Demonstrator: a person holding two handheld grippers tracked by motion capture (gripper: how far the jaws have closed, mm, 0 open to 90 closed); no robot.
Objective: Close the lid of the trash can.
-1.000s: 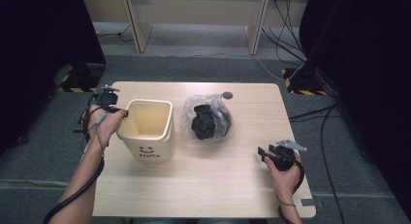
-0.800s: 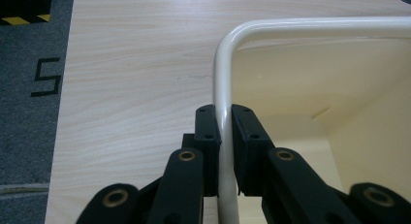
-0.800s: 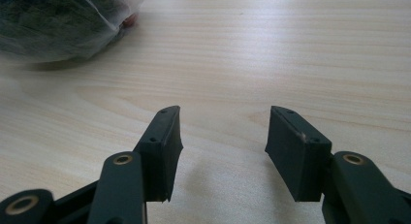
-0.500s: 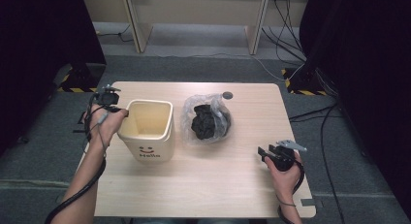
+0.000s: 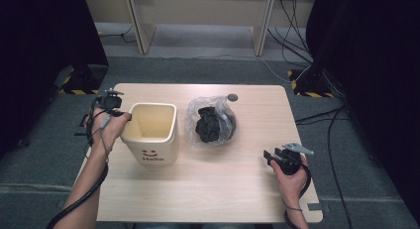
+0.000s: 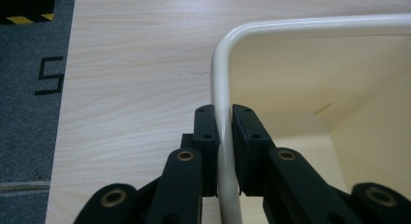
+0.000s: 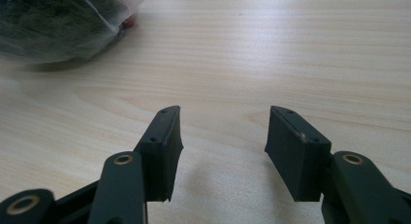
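Two jaws of the left gripper (image 6: pixel 224 136) clamp the cream bin's (image 5: pixel 151 132) left rim. The clear bag (image 5: pixel 210 122) of dark material lies just right of the bin. Right gripper (image 7: pixel 223 136) hovers well right of the bin, jaws wide and empty.

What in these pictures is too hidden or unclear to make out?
- Dark crumpled contents of the clear plastic bag: high view, too small; right gripper view, cut off by the edge and blurred.
- Bottom of the cream plastic bin: left gripper view, the left gripper clamped on its rim partly hides it.

You're in a lab-like room: black curtains (image 5: pixel 44 55) flank the wooden table (image 5: pixel 208 189), cables (image 5: pixel 292 21) trail across grey carpet (image 5: pixel 208 70) beyond it.
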